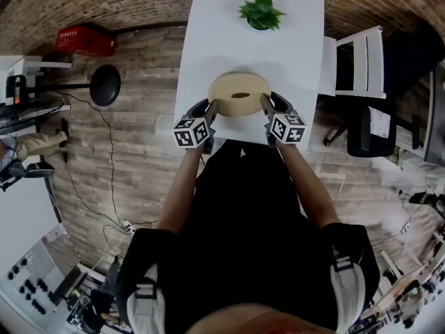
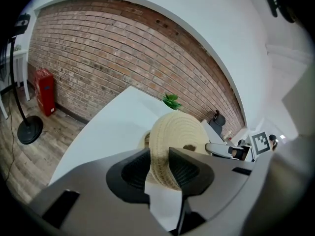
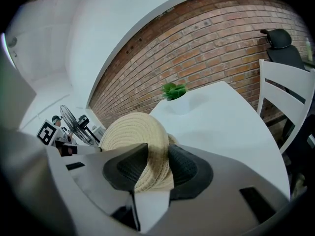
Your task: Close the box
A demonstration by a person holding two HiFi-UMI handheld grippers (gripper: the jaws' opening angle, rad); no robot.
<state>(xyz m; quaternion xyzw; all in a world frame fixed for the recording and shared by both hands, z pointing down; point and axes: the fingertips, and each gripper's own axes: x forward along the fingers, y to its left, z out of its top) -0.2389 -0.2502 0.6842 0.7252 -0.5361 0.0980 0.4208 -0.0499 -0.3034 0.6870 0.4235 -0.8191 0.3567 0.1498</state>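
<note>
your left tool [image 2: 158,165] and right tool [image 3: 157,167] are each clamped on the woven lid [image 1: 239,93] rim; hold it level above the box [image 2: 142,140], then lower evenly.

Round straw-coloured woven lid [image 1: 240,94]: coiled fibre, rough and matt, ridge after ridge. The left gripper [image 2: 158,156] and right gripper [image 3: 157,152] are smooth grey plastic with a dull sheen. Their black pads [image 2: 186,170] look rubbery and finely ribbed. White rectangular table [image 1: 208,33]: smooth, matt. Red-brown brick wall [image 2: 98,48], coarse. Grey wood-plank floor [image 1: 139,158], grainy.
</note>
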